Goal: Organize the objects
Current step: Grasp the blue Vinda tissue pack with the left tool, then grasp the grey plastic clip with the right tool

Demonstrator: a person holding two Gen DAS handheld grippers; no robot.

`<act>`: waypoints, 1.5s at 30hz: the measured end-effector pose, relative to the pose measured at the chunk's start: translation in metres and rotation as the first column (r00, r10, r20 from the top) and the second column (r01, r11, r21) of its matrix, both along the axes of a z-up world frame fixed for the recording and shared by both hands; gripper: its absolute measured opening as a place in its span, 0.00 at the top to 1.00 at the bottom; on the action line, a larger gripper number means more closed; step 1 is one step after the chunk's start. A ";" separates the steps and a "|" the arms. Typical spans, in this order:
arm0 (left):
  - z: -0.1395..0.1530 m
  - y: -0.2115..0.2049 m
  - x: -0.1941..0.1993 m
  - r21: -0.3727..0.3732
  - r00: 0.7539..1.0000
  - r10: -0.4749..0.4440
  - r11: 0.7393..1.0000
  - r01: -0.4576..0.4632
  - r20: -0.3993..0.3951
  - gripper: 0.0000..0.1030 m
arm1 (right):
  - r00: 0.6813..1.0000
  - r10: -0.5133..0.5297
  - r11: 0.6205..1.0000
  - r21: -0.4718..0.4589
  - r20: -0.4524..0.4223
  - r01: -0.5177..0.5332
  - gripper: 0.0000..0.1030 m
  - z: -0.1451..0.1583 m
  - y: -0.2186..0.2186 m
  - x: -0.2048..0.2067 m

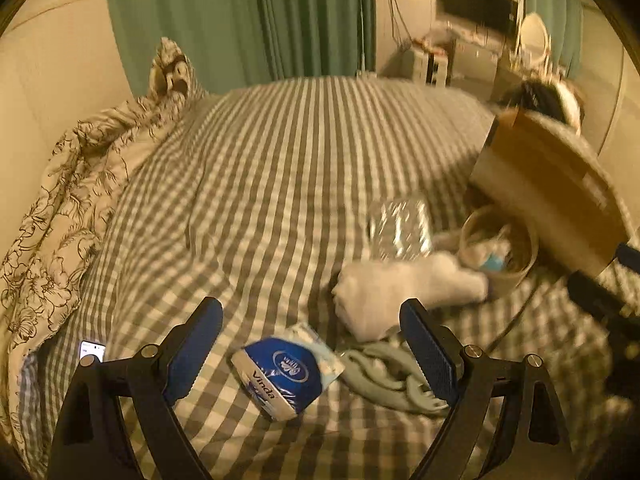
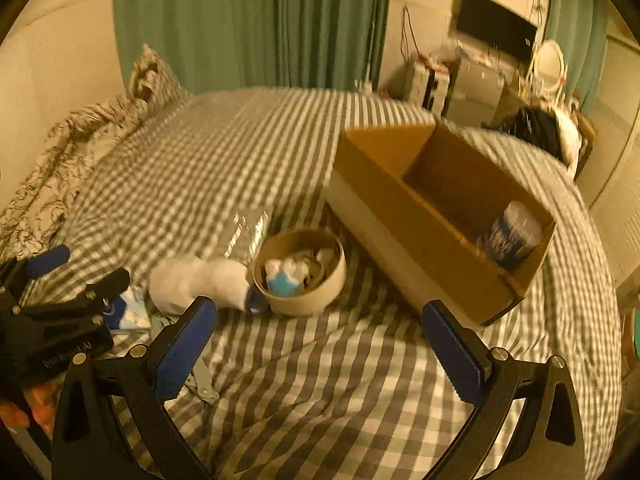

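On the checked bed, a blue-and-white Vinda tissue pack [image 1: 286, 376] lies between the open fingers of my left gripper [image 1: 316, 344], just below it. A white fluffy item [image 1: 404, 288] lies beyond, also seen in the right wrist view [image 2: 196, 280]. A round tub [image 2: 300, 272] holds small items. An open cardboard box [image 2: 432, 216] holds a blue-white canister [image 2: 514, 234]. A clear plastic pack [image 1: 400, 228] lies behind the fluffy item. My right gripper [image 2: 320, 332] is open and empty over bare bedding in front of the tub and the box.
A pale green cloth [image 1: 392, 372] lies by the left gripper's right finger. A floral duvet [image 1: 60, 216] is heaped along the left wall. A phone [image 1: 92, 350] lies at the bed's left. Green curtains, a TV and a cluttered desk stand beyond the bed.
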State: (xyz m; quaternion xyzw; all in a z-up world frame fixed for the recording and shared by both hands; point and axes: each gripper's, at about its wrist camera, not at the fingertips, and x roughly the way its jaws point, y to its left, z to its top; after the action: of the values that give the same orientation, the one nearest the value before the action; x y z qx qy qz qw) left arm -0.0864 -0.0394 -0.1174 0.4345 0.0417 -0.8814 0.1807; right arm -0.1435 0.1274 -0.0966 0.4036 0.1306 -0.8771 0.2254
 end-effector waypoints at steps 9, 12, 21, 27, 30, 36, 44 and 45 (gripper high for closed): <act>-0.033 -0.018 0.003 0.004 0.984 0.060 0.998 -0.062 0.170 0.10 | 0.992 -0.009 1.000 0.010 0.124 0.008 0.00 -0.029 -0.007 -0.014; -0.049 -0.018 -0.006 0.034 0.969 0.027 0.999 -0.036 0.244 0.10 | 0.991 0.012 0.999 0.029 0.130 -0.016 0.00 -0.034 -0.014 -0.011; -0.073 -0.022 -0.022 0.099 0.942 -0.025 0.995 -0.009 0.334 0.21 | 0.990 0.034 0.998 0.050 0.137 -0.041 0.00 -0.038 -0.022 -0.006; -0.047 -0.018 0.004 0.146 0.977 -0.052 0.989 0.022 0.206 0.27 | 0.991 0.051 0.998 0.035 0.122 -0.055 0.00 -0.033 -0.020 0.003; -0.028 -0.020 0.021 0.150 0.989 -0.030 0.989 0.008 0.147 0.27 | 0.989 0.089 0.995 0.025 0.117 -0.092 0.00 -0.031 -0.024 0.011; 0.000 -0.039 0.044 0.089 0.996 0.036 0.995 -0.043 0.077 0.27 | 0.968 0.194 0.979 0.032 0.158 -0.202 0.00 -0.044 -0.049 0.032; 0.004 -0.057 0.043 0.060 0.996 0.061 0.996 -0.065 0.059 0.27 | 0.927 0.245 0.959 0.071 0.283 -0.275 0.03 -0.086 -0.091 0.037; 0.003 -0.057 0.042 0.059 0.996 0.062 0.996 -0.066 0.061 0.27 | 0.923 0.244 0.957 0.082 0.296 -0.279 0.05 -0.092 -0.095 0.037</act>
State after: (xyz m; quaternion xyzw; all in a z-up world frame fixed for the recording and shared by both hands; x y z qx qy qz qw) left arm -0.0443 -0.0964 -0.1148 0.4641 0.0769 -0.8602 0.1969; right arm -0.1064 0.0323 -0.1883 0.5169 0.2032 -0.7626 0.3317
